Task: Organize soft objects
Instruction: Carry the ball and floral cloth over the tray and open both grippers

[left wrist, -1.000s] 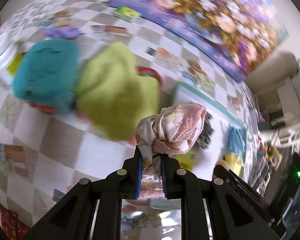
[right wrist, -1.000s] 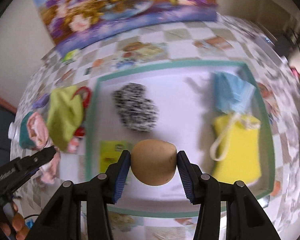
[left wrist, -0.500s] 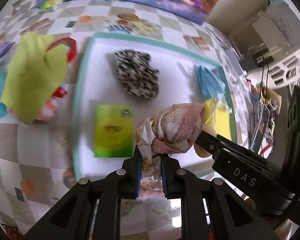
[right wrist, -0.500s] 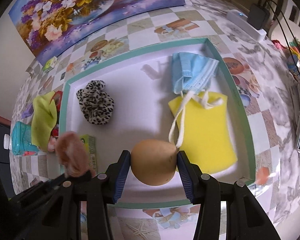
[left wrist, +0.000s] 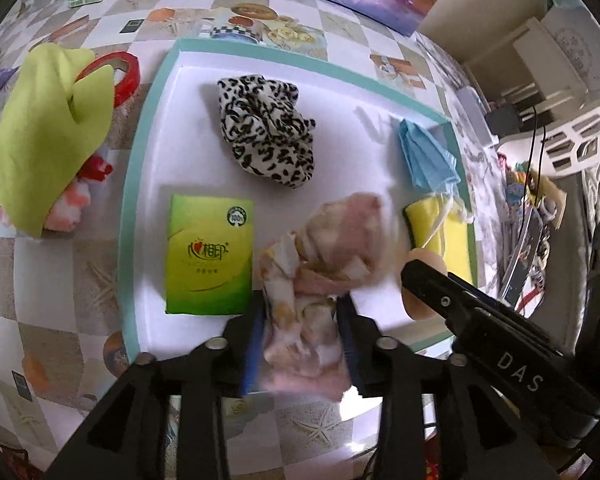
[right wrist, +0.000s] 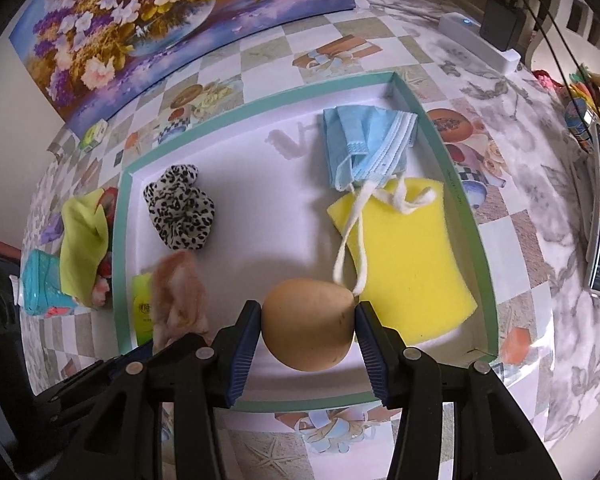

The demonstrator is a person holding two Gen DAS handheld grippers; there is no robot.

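The left tongs [left wrist: 302,334] hung over the near edge of the teal-rimmed tray [left wrist: 138,184], their jaws opening, the pink floral cloth [left wrist: 320,264] blurred between them and apparently slipping loose. It looked light and limp; I'd pinch a thick bunched fold of it rather than a trailing edge. The right tongs [right wrist: 308,330] stood clenched on the tan ball [right wrist: 308,322], low over the tray's near side. I'd guess it squashy and smooth, so taking it across its widest part, as here, seemed safest.
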